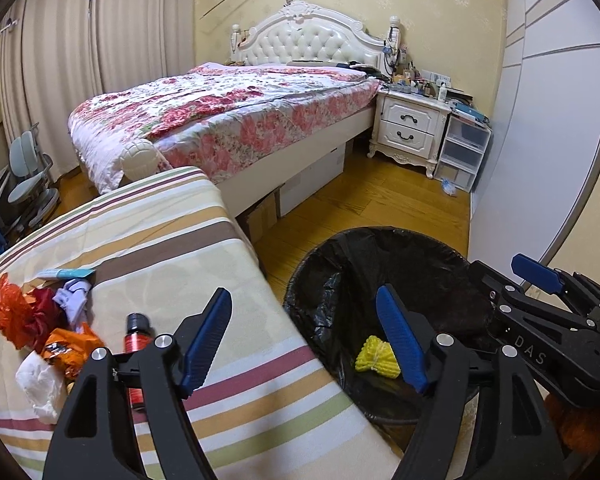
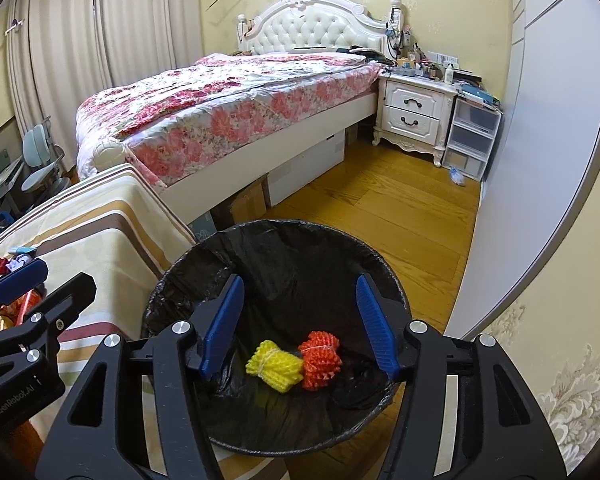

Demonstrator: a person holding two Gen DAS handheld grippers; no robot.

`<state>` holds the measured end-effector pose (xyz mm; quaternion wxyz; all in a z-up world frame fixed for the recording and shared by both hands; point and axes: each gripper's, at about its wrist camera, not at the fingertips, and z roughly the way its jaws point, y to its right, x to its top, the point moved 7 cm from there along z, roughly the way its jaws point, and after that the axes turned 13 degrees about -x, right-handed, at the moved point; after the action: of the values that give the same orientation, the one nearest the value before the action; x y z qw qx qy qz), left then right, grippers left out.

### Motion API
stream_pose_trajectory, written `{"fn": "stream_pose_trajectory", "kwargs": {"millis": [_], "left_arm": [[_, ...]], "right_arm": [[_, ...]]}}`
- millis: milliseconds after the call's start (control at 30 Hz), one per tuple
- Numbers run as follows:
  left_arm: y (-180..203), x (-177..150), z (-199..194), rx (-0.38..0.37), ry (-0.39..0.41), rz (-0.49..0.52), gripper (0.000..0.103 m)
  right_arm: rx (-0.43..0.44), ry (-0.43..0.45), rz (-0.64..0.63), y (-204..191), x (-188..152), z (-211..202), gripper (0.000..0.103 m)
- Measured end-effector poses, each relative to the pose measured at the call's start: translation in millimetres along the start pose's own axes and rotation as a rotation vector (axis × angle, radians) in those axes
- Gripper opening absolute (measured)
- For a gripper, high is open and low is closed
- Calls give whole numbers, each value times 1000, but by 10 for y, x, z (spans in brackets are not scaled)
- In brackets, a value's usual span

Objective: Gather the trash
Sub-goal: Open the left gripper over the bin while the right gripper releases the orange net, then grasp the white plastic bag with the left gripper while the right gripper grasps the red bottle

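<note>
A round bin with a black liner (image 2: pixel 340 256) stands on the wood floor beside a striped cloth surface (image 1: pixel 180 240). In it lie a yellow foam-net bundle (image 2: pixel 275 366) and an orange-red one (image 2: pixel 320 358). My right gripper (image 2: pixel 300 278) hangs open over the bin, empty. My left gripper (image 1: pixel 302 290) is open too, over the cloth's edge and the bin rim (image 1: pixel 300 280), holding nothing. On the cloth to its left sit a small red-labelled bottle (image 1: pixel 137 334), an orange wrapper (image 1: pixel 70 350), crumpled red-orange plastic (image 1: pixel 18 312), white tissue (image 1: pixel 40 384) and a pale cloth scrap (image 1: pixel 74 296).
A bed with a floral cover (image 1: pixel 228 108) stands behind the cloth surface, with boxes under it. A white nightstand (image 1: pixel 410 128) and clear plastic drawers (image 1: pixel 464 152) stand at the back right. A white wardrobe (image 2: pixel 540 160) runs along the right. Desk chairs (image 1: pixel 32 184) sit at the far left.
</note>
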<state>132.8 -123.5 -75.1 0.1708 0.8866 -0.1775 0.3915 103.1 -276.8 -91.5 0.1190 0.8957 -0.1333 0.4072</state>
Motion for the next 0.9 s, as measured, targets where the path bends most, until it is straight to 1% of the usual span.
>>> {"fn": "stream_pose_trajectory", "kwargs": {"millis": [167,267,367,533,667,833,900], "left_arm": [[-187,-82,-247,43,14,-17,73],[-337,-170,-418,70,17,-44,73],[-506,-285,-596,104,24,-70,73],[-821,-532,-885,181,24,-109,73],[-1068,-720,-1099,235,25,-158,73],[-1340,-888,-1245,286,17,-209,73],[-1433,-923,-1255,294,12,-229,73]], "right_arm": [[35,2,-16,-176,-59,-175,58],[64,-1,-24,-314,-136,-296,58],[101,-2,-44,-471,-231,-426,58],[151,-3,-98,-794,-407,-607,58],[196,-13,-126,-1018,-516,-721,58],[236,-19,-170,-1294,-598,-805,58],[255,-21,-184,-1412,-613,-827,58]]}}
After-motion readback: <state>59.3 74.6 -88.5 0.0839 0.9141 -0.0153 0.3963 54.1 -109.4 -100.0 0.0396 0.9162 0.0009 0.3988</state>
